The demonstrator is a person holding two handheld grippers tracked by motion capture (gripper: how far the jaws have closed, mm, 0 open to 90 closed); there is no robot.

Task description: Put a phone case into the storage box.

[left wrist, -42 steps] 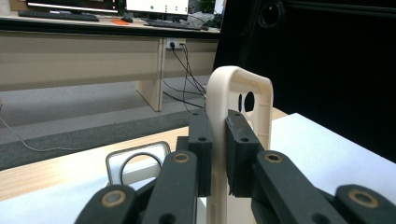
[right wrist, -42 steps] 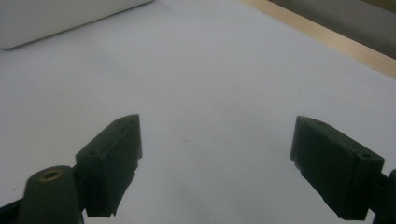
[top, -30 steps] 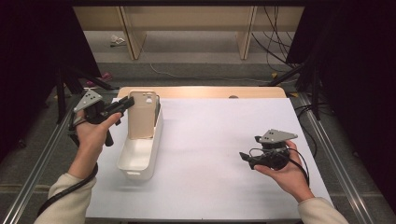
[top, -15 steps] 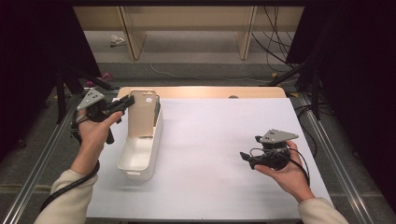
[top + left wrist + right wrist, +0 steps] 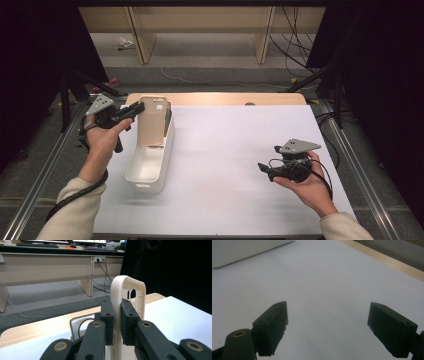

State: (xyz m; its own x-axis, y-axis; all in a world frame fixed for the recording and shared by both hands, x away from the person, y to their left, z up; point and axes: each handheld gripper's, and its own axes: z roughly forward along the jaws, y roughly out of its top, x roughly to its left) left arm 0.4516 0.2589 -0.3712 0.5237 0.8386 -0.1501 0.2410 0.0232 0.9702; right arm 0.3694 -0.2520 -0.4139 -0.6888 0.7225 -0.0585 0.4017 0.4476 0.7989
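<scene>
My left gripper (image 5: 115, 322) has its pads clamped on the long edge of a cream phone case (image 5: 128, 302), one pad on each face, the case standing upright between them with its camera cut-out near the top at about one o'clock from my fingertips. From the high view the left gripper (image 5: 131, 111) sits at the table's ten o'clock, and the phone case (image 5: 152, 121) stands on end inside the far end of a white bin (image 5: 149, 167), its lower edge down in the tub. Just behind the case, against the bin's far wall, I can see a darker, thin flat thing with a rounded corner; I cannot tell what it is.

My right gripper (image 5: 327, 327) has its jaws spread wide with nothing between them, only the bare white table sheet (image 5: 332, 282) below. In the high view the right gripper (image 5: 267, 171) lies in my hand at about four o'clock on the table, well apart from the bin, pointing back toward nine o'clock.

I judge the step in hand to be the handling of the case at the bin: either lifting it clear or setting it down, and these pictures do not settle which. If it is coming out, the next move calls for a straight rise so the lower edge clears the bin's rim without dragging the tub along. The thin edge could twist in my pads, so I should keep the grip firm.
</scene>
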